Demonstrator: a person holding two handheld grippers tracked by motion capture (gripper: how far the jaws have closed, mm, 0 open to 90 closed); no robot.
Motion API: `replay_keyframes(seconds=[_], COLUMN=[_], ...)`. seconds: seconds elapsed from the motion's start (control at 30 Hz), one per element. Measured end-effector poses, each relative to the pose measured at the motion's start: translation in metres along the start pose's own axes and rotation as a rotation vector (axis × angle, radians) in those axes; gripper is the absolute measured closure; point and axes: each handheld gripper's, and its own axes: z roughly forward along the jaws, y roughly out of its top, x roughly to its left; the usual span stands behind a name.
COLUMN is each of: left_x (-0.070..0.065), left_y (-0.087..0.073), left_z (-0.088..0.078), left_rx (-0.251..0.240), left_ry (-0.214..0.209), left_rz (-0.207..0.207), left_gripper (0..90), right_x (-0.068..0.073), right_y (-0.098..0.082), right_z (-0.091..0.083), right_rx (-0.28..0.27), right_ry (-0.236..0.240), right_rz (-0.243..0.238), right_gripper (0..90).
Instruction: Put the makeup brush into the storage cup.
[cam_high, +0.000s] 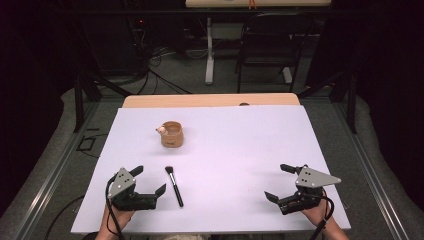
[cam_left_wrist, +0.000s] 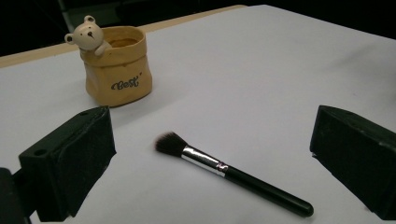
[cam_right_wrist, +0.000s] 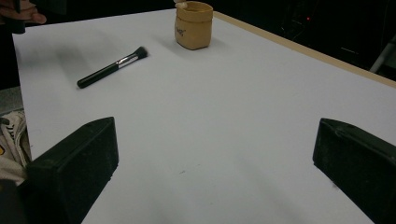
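A black-handled makeup brush (cam_high: 174, 186) with a silver ferrule lies flat on the white table sheet (cam_high: 235, 150), bristles pointing away from me. Beyond it stands a tan pouch-shaped cup (cam_high: 172, 133) with a small bear figure on its rim. My left gripper (cam_high: 148, 181) rests near the front left edge, just left of the brush, open with nothing between its jaws. In the left gripper view the brush (cam_left_wrist: 231, 173) lies between the jaws, the cup (cam_left_wrist: 116, 65) behind. My right gripper (cam_high: 277, 183) sits open at the front right. The right gripper view shows the brush (cam_right_wrist: 111, 67) and cup (cam_right_wrist: 193, 25) far off.
A wooden table edge (cam_high: 210, 100) shows behind the white sheet. Past it stand a black chair (cam_high: 267, 45), a white table leg (cam_high: 209, 50) and cables on the floor. Dark curtains flank both sides.
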Motion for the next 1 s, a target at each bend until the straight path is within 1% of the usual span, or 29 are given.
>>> replay_keyframes(seconds=[0.17,0.27,0.33,0.37,0.4,0.63,0.67,0.9,0.93,1.0], left_x=[-0.009,-0.014,-0.015,-0.017,-0.018,-0.022,-0.022,-0.023,-0.024,-0.024], left_y=[0.002,0.004,0.004,0.005,0.005,0.006,0.006,0.006,0.006,0.006], left_z=[0.007,0.011,0.012,0.015,0.016,0.025,0.026,0.032,0.035,0.037], left_rx=[0.025,0.039,0.041,0.050,0.047,0.085,0.091,0.099,0.101,0.106], left_ry=[0.043,0.070,0.075,0.088,0.092,0.108,0.109,0.114,0.111,0.111], left_rz=[-0.020,-0.018,-0.019,-0.018,-0.018,-0.014,-0.018,-0.024,-0.028,-0.034], left_gripper=[0.3,0.3,0.4,0.4,0.4,0.4,0.4,0.4,0.4,0.4], right_x=[0.003,0.004,0.004,0.005,0.005,0.005,0.005,0.006,0.006,0.006], right_y=[0.001,0.001,0.001,0.001,0.002,0.002,0.002,0.002,0.002,0.002], right_z=[-0.002,-0.002,-0.003,-0.003,-0.003,-0.005,-0.005,-0.004,-0.004,-0.004], right_rx=[-0.007,-0.016,-0.011,-0.010,-0.012,-0.015,-0.017,-0.017,-0.016,-0.013], right_ry=[0.005,0.012,0.016,0.016,0.018,0.022,0.021,0.023,0.023,0.024], right_rz=[-0.004,-0.012,-0.016,-0.016,-0.020,-0.017,-0.023,-0.024,-0.025,-0.024], right_gripper=[0.0,0.0,0.0,0.0,0.0,0.0,0.0,0.0,0.0,0.0])
